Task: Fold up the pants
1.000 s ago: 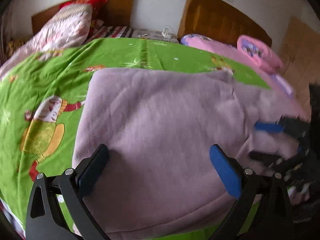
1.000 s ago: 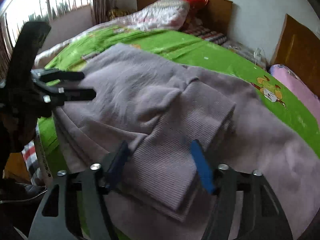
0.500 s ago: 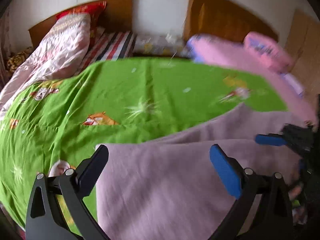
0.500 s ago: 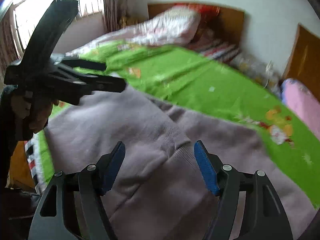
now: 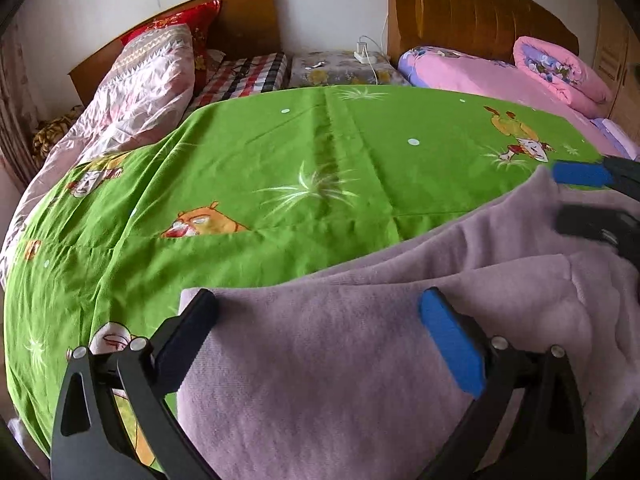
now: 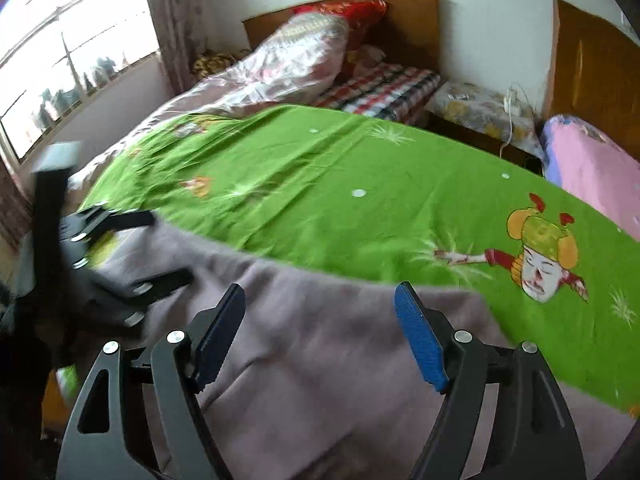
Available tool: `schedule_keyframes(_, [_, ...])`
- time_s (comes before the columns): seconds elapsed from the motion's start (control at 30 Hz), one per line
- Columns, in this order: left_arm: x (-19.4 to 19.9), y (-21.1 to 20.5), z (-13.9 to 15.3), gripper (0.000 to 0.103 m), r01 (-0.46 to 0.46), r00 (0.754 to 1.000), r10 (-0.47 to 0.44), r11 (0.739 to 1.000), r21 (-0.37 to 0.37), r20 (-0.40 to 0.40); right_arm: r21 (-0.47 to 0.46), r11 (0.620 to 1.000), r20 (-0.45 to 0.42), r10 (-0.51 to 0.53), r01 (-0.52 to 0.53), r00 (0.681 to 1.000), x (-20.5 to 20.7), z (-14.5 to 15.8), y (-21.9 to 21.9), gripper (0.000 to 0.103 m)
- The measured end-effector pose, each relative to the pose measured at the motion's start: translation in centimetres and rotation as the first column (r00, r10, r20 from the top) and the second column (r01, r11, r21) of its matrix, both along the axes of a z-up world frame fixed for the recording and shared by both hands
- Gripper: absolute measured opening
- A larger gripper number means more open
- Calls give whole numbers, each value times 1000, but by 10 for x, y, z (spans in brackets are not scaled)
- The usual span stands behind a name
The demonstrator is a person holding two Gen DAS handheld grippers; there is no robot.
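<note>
**Mauve pants lie folded on a green bedspread as both tools hang above them**

The left tool (image 5: pixel 316 336) hovers over the near end of the pants (image 5: pixel 340 380), its two pads spread wide with nothing pressed between them; the cloth lies below and beyond its fingertips, with one folded corner showing just by the dark left pad (image 5: pixel 188 332). The right tool (image 6: pixel 320 332) likewise stands spread (its jaws have just been opening wider), and the pants (image 6: pixel 320 380) stretch flat beneath it, not pinched. Each tool shows in the other's view: the right tool (image 5: pixel 588 196) sits at the far right of the left tool, over the pants' other end, while the left tool (image 6: pixel 128 252), blurred, sits at the right tool's left. Ahead of both tools spreads the green cartoon-print bedspread (image 5: pixel 280 168), bare beyond the pants' far edge. Farther ahead lie a pale patterned quilt (image 5: pixel 148 76) and a red pillow (image 5: pixel 188 24) against a wooden headboard (image 5: pixel 248 12). Off to the right front of the left tool rests a rolled pink quilt (image 5: pixel 556 68) on a second bed.
</note>
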State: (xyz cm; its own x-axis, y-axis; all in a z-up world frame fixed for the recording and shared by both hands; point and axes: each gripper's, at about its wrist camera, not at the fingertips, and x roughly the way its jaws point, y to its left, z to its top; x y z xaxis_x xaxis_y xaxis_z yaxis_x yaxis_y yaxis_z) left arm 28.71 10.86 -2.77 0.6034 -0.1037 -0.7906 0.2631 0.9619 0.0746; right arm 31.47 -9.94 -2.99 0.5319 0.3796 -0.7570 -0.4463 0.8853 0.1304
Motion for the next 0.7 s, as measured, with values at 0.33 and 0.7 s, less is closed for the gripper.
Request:
schedule_keyframes(0.33, [0, 1, 0, 102, -1, 1000, 1, 1000, -4, 1, -14, 987, 6, -157, 157, 988, 12, -11, -24, 75])
schedule_keyframes(0.7, [-1, 0, -1, 102, 1, 1000, -1, 1000, -7, -3, 37, 972, -21, -233, 233, 972, -22, 2, -70, 81])
